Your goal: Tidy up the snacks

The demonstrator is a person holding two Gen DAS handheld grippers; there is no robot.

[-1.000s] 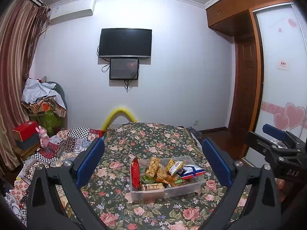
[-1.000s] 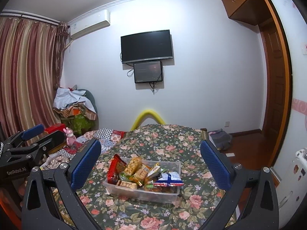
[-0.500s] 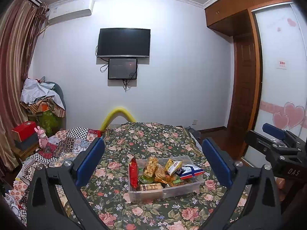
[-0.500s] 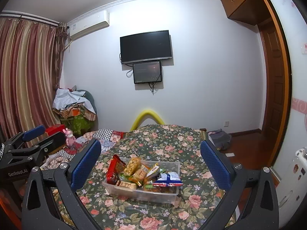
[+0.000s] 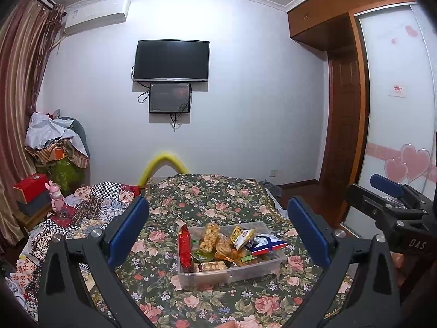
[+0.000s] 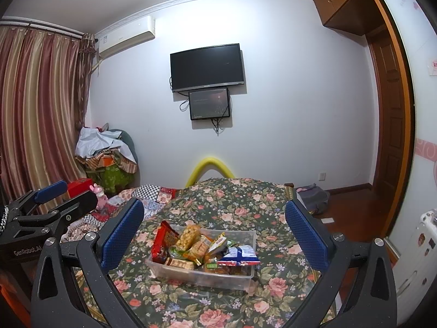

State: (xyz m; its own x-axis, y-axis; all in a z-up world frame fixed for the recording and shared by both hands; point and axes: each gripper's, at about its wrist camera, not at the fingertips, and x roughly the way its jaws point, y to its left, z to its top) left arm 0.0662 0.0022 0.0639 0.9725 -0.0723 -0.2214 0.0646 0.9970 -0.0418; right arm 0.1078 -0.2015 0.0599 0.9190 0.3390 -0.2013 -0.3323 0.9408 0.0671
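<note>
Both left tongs (image 5: 218,229) and right tongs (image 6: 214,231) are standing apart, hovering above the snack-filled clear bin (image 5: 269,266) on the floral bed (image 5: 207,194).

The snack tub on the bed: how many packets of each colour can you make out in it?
In the clear tub, as far as visible:
Red packet: 1
Blue-and-white packet: 1
Brown bar: 1
Yellow or orange packets: about 4
Total: about 7; more lie hidden underneath.
</note>
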